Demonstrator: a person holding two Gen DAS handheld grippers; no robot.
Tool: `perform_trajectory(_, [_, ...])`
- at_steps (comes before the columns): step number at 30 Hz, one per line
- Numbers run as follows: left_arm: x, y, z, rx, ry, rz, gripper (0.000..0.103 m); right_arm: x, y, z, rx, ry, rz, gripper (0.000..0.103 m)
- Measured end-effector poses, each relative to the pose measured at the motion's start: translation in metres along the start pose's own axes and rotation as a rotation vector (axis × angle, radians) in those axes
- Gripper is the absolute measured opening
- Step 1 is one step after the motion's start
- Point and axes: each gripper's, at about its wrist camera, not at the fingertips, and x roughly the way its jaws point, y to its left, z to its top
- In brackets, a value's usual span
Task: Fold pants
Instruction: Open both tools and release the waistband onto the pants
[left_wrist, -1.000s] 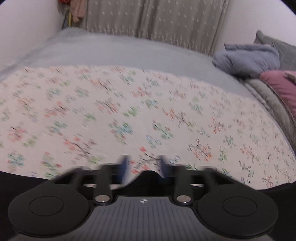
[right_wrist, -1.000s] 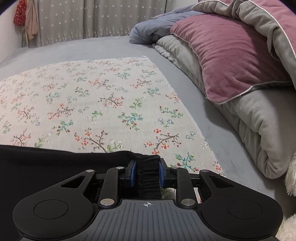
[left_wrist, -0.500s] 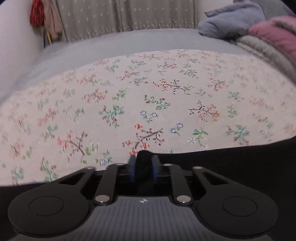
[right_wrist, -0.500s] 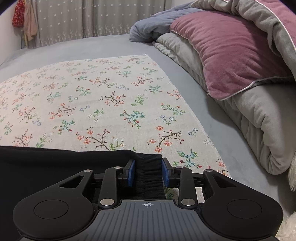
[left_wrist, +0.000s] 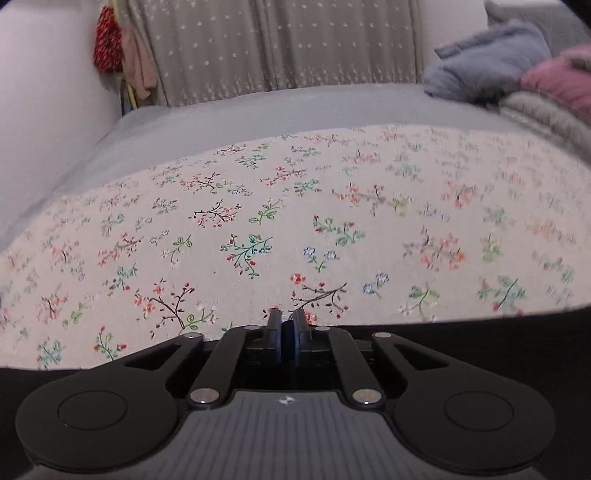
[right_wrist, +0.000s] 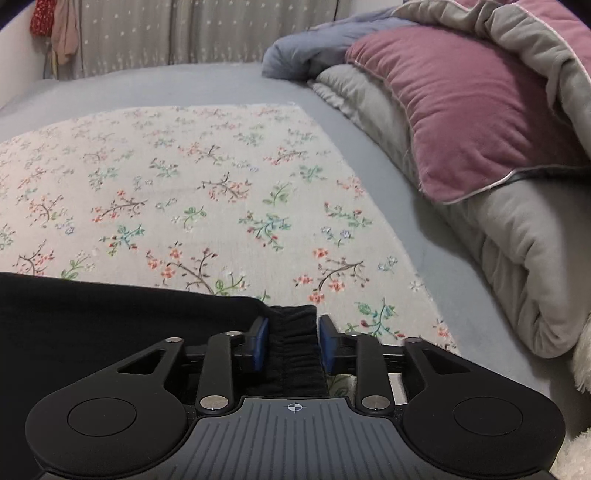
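With the black pants (right_wrist: 110, 332) lying at the near edge of the floral cloth (right_wrist: 221, 184) on the bed, the left tool (left_wrist: 287, 325) is clamped on their edge, while the right tool (right_wrist: 291, 339) has just been opening, its pads barely clear of the gathered waistband (right_wrist: 293, 343) between them, so it should close again before lifting both ends evenly.

A floral cloth (right_wrist: 207, 192) printed with small sprigs lies flat over the grey bed (right_wrist: 192, 83). Along one side, a mauve pillow (right_wrist: 461, 110) rests on a folded grey duvet (right_wrist: 517, 266), with a crumpled blue-grey blanket (left_wrist: 487, 62) beyond them. A grey curtain (left_wrist: 288, 44) dotted with white hangs behind the bed. In the corner, a red garment (left_wrist: 107, 40) and a pinkish one (left_wrist: 138, 62) hang against the white wall (left_wrist: 48, 92).
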Motion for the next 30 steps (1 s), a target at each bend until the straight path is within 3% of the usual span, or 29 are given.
perform_trajectory(1, [-0.003, 0.006, 0.002, -0.02, -0.003, -0.009, 0.034, -0.01, -0.007, 0.002, 0.035, -0.033, 0.002, 0.056])
perform_trajectory(2, [-0.008, 0.011, 0.004, -0.026, -0.005, -0.017, 0.04, -0.021, -0.015, 0.005, 0.075, -0.066, 0.015, 0.061])
perform_trajectory(6, [-0.04, 0.033, 0.013, -0.021, -0.049, -0.006, 0.049, -0.057, -0.058, 0.006, 0.241, -0.126, 0.069, 0.061])
perform_trajectory(9, [-0.063, 0.043, 0.014, -0.046, -0.036, -0.016, 0.053, -0.06, -0.072, -0.005, 0.306, -0.086, 0.126, 0.049])
perform_trajectory(10, [-0.069, 0.046, 0.012, -0.053, -0.02, -0.021, 0.053, -0.058, -0.071, -0.009, 0.301, -0.065, 0.133, 0.036])
perform_trajectory(11, [-0.075, 0.046, 0.009, -0.056, -0.004, -0.018, 0.053, -0.058, -0.068, -0.013, 0.29, -0.048, 0.134, 0.03])
perform_trajectory(16, [-0.107, 0.051, -0.016, -0.062, 0.053, 0.039, 0.055, -0.06, -0.044, -0.03, 0.184, -0.003, 0.147, 0.029])
perform_trajectory(19, [-0.121, 0.066, -0.033, -0.099, 0.043, 0.05, 0.061, -0.075, -0.031, -0.035, 0.096, -0.051, 0.138, 0.029])
perform_trajectory(23, [-0.112, 0.089, -0.058, -0.154, 0.066, 0.097, 0.062, -0.096, -0.012, -0.037, 0.011, -0.101, 0.18, 0.029])
perform_trajectory(25, [-0.102, 0.099, -0.068, -0.169, 0.087, 0.13, 0.062, -0.092, 0.003, -0.044, -0.051, -0.054, 0.201, 0.029])
perform_trajectory(28, [-0.092, 0.115, -0.081, -0.196, 0.11, 0.175, 0.062, -0.072, 0.027, -0.06, -0.189, 0.051, 0.123, 0.028])
perform_trajectory(30, [-0.094, 0.125, -0.088, -0.204, 0.11, 0.195, 0.063, -0.065, 0.026, -0.063, -0.191, 0.069, 0.121, 0.028])
